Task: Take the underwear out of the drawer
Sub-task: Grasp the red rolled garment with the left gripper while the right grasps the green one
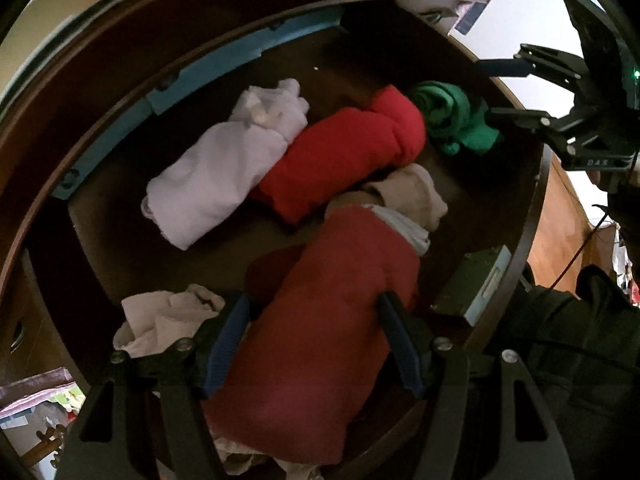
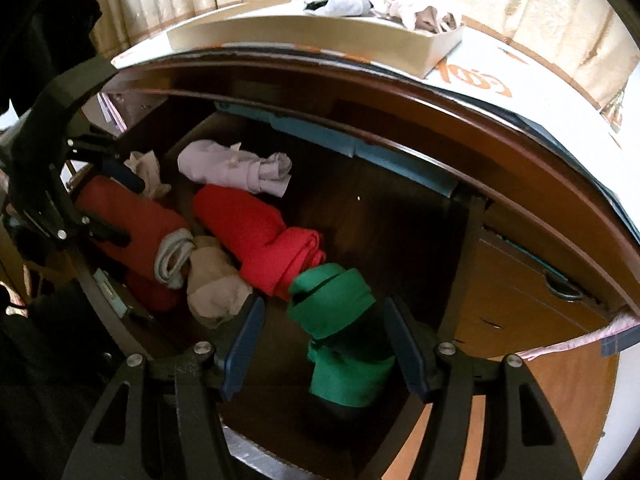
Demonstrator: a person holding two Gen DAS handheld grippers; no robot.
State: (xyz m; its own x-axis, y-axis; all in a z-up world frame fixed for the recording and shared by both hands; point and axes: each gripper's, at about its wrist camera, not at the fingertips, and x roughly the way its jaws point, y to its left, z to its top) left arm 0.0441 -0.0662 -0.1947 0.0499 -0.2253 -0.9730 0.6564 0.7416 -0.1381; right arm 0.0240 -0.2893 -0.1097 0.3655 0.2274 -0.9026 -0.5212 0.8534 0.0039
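The open wooden drawer holds several rolled garments. My left gripper is open, its jaws on either side of a dark red roll near the front. My right gripper is open around a green roll at the drawer's right; it also shows in the left wrist view. A bright red roll and a white roll lie in the middle. A beige roll touches the dark red one.
A crumpled white cloth lies at the drawer's front left. A shallow cardboard box with clothes stands on the cabinet top. A lower drawer with a handle is at the right.
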